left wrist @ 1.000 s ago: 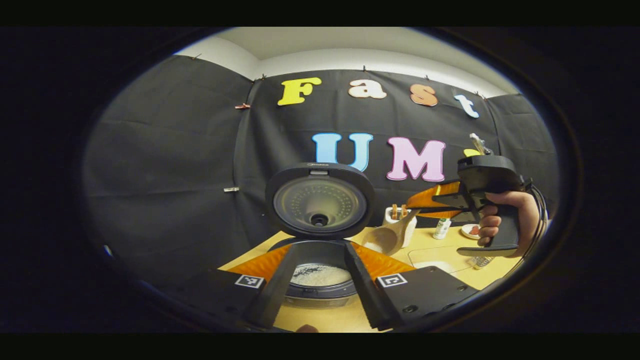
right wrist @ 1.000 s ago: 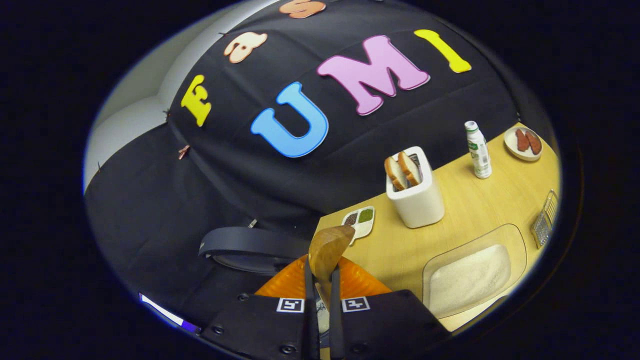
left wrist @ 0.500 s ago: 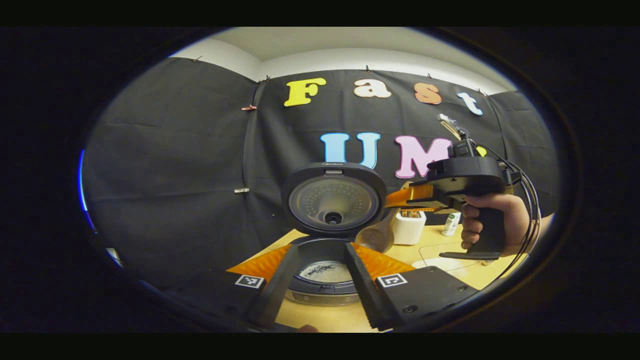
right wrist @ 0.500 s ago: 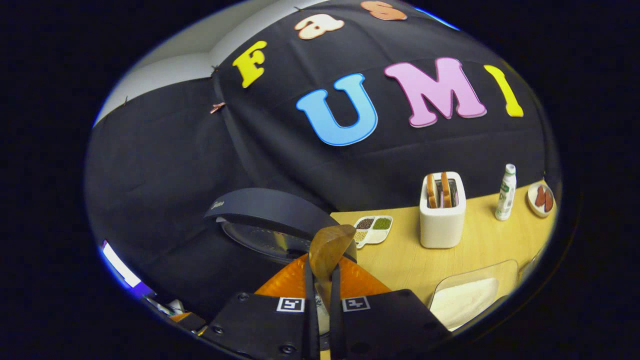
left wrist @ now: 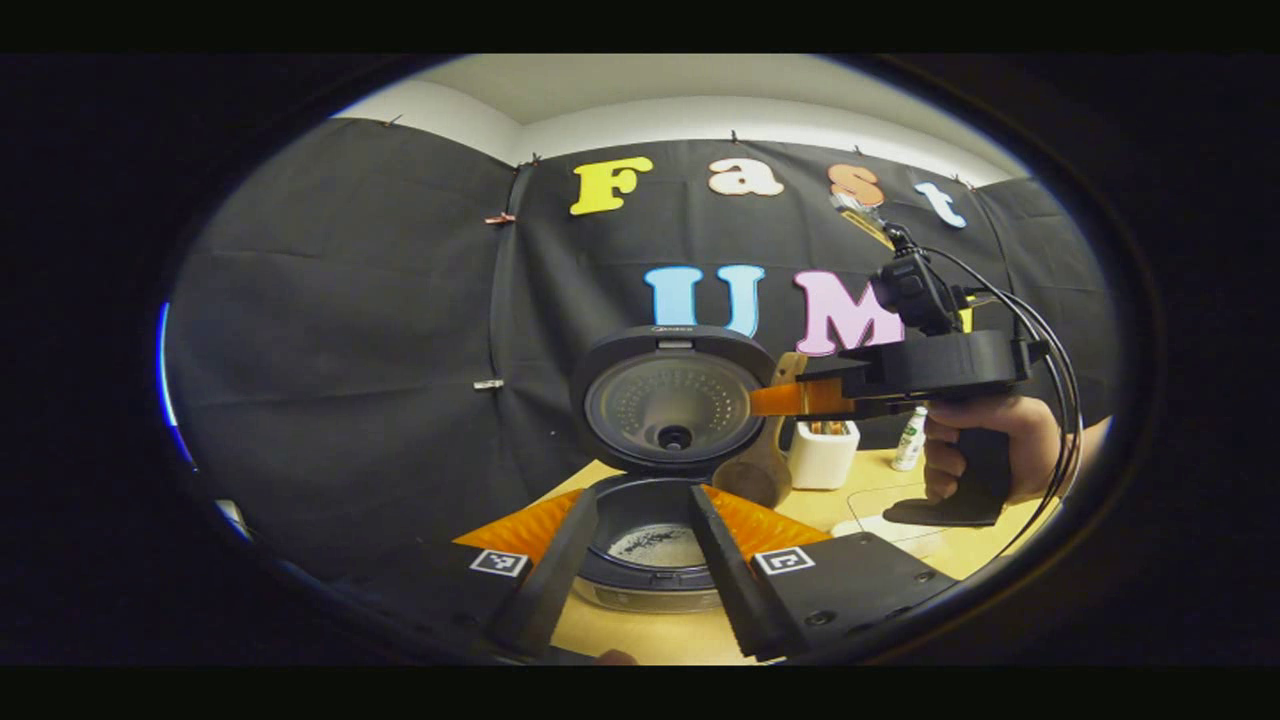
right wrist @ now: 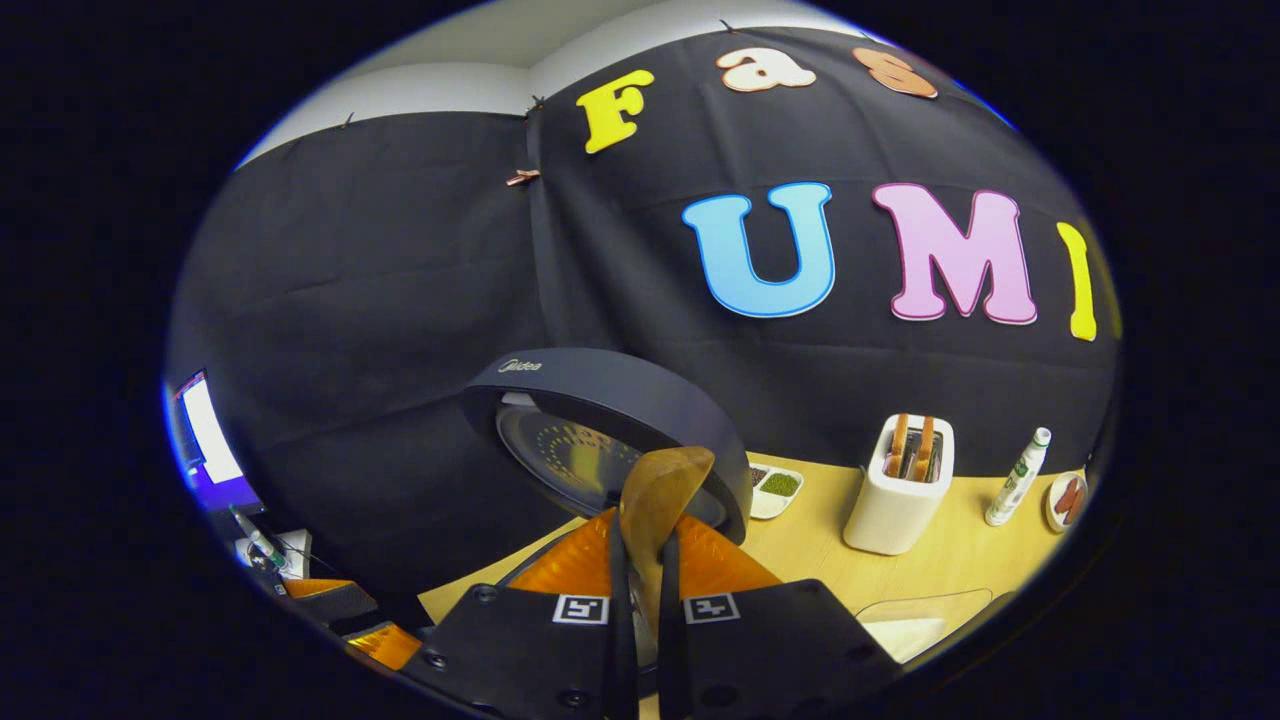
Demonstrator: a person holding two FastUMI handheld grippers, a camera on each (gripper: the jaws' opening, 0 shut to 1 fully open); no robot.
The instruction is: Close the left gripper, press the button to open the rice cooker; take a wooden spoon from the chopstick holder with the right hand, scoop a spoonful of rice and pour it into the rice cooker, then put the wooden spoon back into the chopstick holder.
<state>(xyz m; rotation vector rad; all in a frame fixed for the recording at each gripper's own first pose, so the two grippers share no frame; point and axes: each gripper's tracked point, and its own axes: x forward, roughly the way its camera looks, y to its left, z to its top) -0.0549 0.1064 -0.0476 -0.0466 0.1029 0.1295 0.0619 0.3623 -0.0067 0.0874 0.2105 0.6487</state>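
The rice cooker stands open, its lid upright over the pot, which has white rice in its bottom. My left gripper is open, one finger on each side of the pot, holding nothing. A hand holds my right gripper level to the right of the lid, shut on the wooden spoon. The spoon hangs bowl down by the pot's right rim. In the right gripper view the spoon's bowl rises from my right gripper in front of the lid.
On the wooden table behind the cooker stand a white toaster with bread, a small bottle, a plate and a divided seasoning dish. A clear tray of rice lies at the front right.
My right gripper has risen, rolled level and swung left toward the cooker, so the spoon now hangs bowl down beside the lid. The left gripper has barely moved.
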